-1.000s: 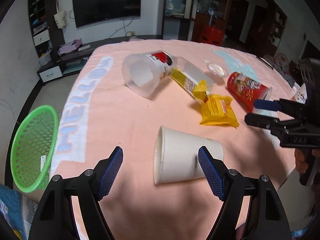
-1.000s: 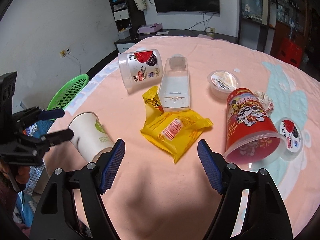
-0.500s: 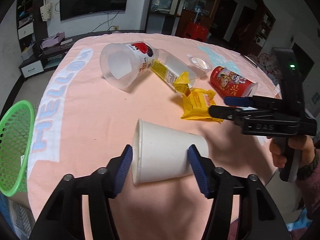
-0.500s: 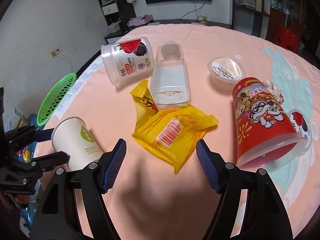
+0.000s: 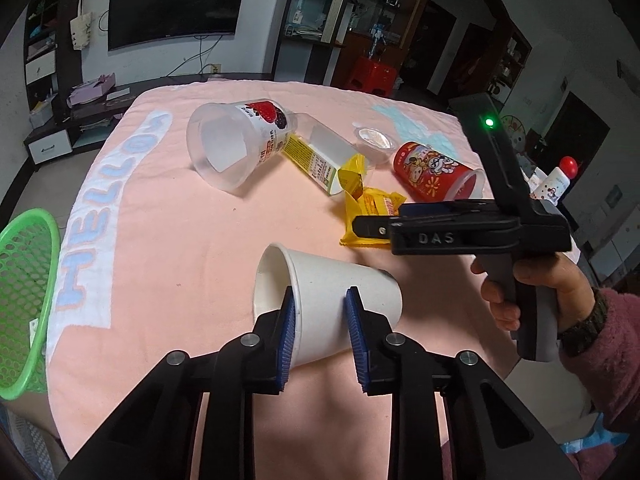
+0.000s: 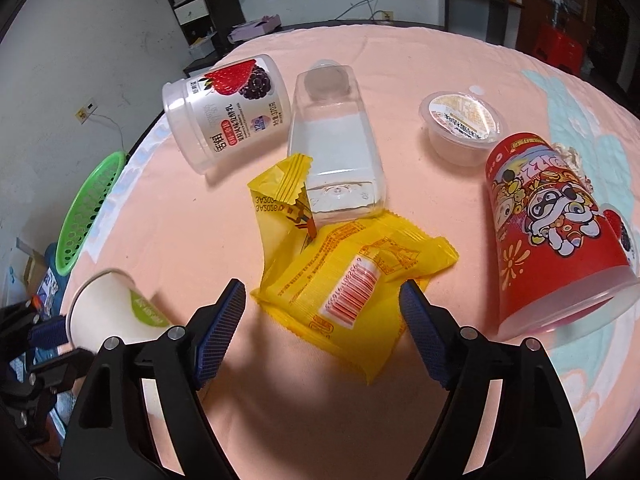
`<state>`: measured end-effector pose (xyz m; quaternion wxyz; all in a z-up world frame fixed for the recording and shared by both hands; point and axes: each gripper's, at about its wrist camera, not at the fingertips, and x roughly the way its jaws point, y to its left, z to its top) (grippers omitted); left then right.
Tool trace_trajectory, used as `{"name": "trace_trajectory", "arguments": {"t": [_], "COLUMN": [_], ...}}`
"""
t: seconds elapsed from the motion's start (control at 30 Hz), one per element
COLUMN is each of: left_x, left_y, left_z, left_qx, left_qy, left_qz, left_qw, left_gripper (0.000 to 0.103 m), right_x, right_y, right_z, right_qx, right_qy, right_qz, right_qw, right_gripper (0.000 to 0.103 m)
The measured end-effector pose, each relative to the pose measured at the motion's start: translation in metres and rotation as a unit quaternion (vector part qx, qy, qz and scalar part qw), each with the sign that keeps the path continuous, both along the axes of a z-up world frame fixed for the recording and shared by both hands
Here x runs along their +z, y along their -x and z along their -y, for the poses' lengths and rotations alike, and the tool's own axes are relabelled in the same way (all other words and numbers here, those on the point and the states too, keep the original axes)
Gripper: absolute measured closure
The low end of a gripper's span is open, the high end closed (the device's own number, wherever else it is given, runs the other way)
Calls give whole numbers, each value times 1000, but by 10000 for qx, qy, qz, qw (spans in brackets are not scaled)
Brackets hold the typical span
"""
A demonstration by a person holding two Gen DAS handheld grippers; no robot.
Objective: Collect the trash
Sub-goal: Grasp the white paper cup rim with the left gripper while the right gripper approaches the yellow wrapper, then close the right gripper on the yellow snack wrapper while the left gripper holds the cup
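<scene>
A white paper cup (image 5: 332, 300) lies on its side on the pink tablecloth (image 5: 168, 240). My left gripper (image 5: 322, 326) has its closing jaws around the cup, and both blue pads press on its wall. The cup (image 6: 112, 312) also shows at the lower left of the right wrist view. My right gripper (image 6: 322, 314) hovers just over a yellow snack wrapper (image 6: 352, 280). Its jaws are opening, they stand wide on either side of the wrapper's near end, and the pads are not pressing on it. A person's hand (image 5: 532, 292) holds that gripper.
A strawberry yogurt tub (image 6: 228, 108), a clear bottle (image 6: 336, 152), a small sealed jelly cup (image 6: 460, 120) and a red cartoon cup (image 6: 552, 236) lie on the cloth beyond the wrapper. A green mesh basket (image 5: 24, 300) stands off the table's left edge.
My left jaws have closed in from wide apart onto the paper cup. My right gripper has moved in lower over the yellow wrapper, and its jaws have spread a little.
</scene>
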<state>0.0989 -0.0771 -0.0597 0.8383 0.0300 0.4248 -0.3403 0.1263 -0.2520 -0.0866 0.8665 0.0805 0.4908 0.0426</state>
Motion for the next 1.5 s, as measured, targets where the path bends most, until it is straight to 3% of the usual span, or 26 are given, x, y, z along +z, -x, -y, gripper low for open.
{"name": "trace_trajectory", "arguments": {"t": [0.27, 0.6, 0.7, 0.83, 1.0, 1.4, 1.5], "left_x": [2, -7, -6, -2, -1, 13, 18], "left_y": [10, 9, 10, 14, 14, 12, 12], "left_z": [-3, 1, 1, 2, -6, -32, -37], "left_qx": [-115, -169, -208, -217, -76, 276, 330], "left_qy": [35, 30, 86, 102, 107, 199, 240], "left_qz": [-12, -167, -140, -37, 9, 170, 230], "left_qw": [9999, 9997, 9996, 9997, 9999, 9993, 9989], "left_gripper": [83, 77, 81, 100, 100, 100, 100], "right_x": [-3, 5, 8, 13, 20, 16, 16], "right_y": [-5, 4, 9, 16, 26, 34, 31], "right_z": [0, 4, 3, 5, 7, 4, 0], "right_qx": [-166, -18, 65, 117, 149, 277, 314], "right_qy": [174, 167, 211, 131, 84, 147, 150], "right_qz": [-105, 15, 86, 170, 271, 180, 183], "right_qw": [9997, 9999, 9997, 9997, 9995, 9993, 9992], "right_gripper": [31, 54, 58, 65, 75, 77, 71]}}
